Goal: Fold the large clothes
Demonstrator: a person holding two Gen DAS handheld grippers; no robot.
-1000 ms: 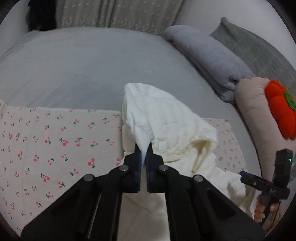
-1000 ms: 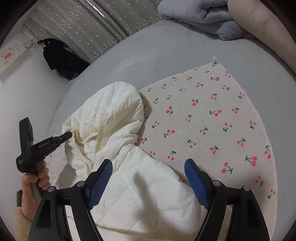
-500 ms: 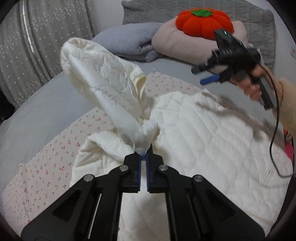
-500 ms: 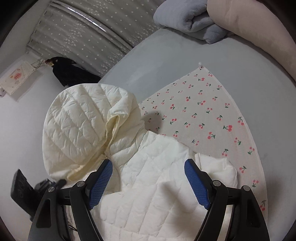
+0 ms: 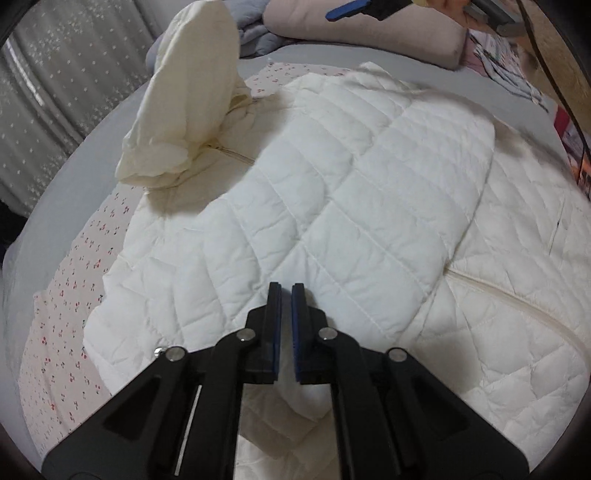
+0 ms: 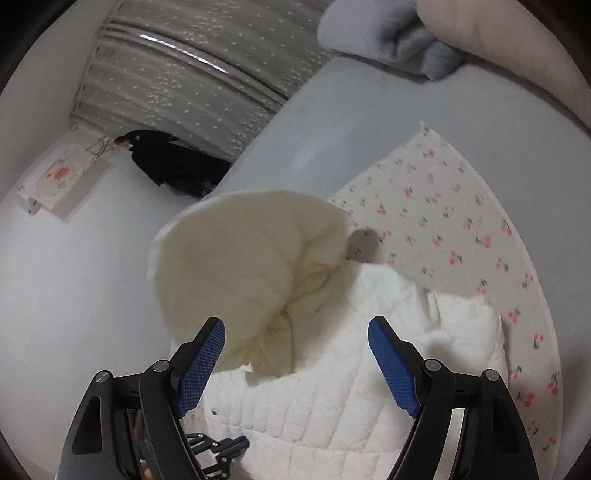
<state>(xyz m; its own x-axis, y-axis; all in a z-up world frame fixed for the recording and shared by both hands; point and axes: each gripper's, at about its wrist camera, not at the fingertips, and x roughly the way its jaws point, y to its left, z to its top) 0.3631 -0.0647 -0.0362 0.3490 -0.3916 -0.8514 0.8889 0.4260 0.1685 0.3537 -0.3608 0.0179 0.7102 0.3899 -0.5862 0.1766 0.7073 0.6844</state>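
Note:
A cream quilted hooded jacket lies spread on a cherry-print sheet on the bed. Its hood stands up at the far left in the left wrist view and is blurred mid-air in the right wrist view. My left gripper hovers just over the jacket's folded panel, jaws nearly closed with a thin empty gap, holding nothing. My right gripper is wide open and empty above the jacket, near the hood. The right gripper also shows at the top of the left wrist view.
A grey folded blanket and a pink pillow lie at the head of the grey bed. A dotted curtain and a dark garment are beyond the bed. The cherry sheet extends right.
My left gripper has let go of the hood; the hood has dropped back toward the far left. The left gripper now sits lower over the jacket body. The right gripper stays open.

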